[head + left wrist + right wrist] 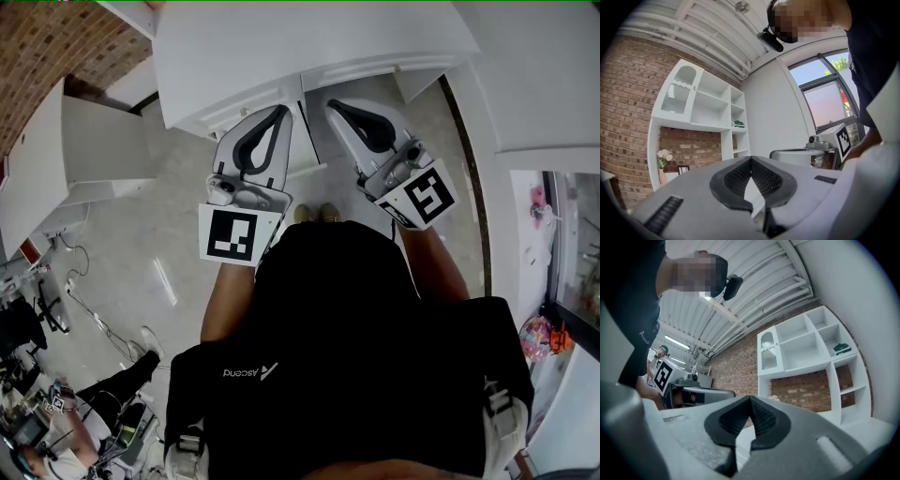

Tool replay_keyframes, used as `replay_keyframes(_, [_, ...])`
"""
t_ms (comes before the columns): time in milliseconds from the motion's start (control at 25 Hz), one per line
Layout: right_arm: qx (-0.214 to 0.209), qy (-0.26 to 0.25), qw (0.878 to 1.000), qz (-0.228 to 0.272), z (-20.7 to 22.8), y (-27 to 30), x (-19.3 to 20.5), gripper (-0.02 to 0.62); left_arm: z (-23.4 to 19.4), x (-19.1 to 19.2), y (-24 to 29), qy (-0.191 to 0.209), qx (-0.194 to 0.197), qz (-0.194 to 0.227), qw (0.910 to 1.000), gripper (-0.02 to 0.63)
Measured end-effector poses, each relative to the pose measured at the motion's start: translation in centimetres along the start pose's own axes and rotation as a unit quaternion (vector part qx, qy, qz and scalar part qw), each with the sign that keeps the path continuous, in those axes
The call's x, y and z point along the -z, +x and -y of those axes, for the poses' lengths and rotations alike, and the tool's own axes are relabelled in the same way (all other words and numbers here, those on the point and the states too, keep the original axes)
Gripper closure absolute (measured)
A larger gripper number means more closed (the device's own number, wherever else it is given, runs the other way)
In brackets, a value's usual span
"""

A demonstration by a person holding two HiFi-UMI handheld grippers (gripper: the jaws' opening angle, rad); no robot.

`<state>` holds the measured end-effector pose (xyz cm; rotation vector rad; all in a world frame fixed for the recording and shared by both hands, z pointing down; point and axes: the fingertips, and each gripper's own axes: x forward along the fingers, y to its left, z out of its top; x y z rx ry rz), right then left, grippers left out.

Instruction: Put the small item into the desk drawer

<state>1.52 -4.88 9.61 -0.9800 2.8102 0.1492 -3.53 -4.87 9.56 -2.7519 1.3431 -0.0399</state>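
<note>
The left claw (284, 111) and right claw (334, 106) are both closed together on nothing, side by side at the near edge of the white desk (309, 28), the shelf (701, 108) holds a green thing (738, 124) in an upper compartment and a vase of flowers (662, 164) in its lower bay, and the small item shows in no view.

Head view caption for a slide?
Left gripper and right gripper, both shut and empty, held side by side before the white desk.

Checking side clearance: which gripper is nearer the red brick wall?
Left. In the head view the red brick wall is up-left of the left gripper; the right gripper is farther right, beyond it.
</note>
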Motion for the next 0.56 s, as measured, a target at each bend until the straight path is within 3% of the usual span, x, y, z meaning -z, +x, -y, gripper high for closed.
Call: replay_keyframes(560, [0.005, -0.003, 1.0, 0.002, 0.27, -0.08, -0.07, 0.595, 0.06, 0.28, 0.26, -0.002, 0.004, -0.003, 1.0, 0.607])
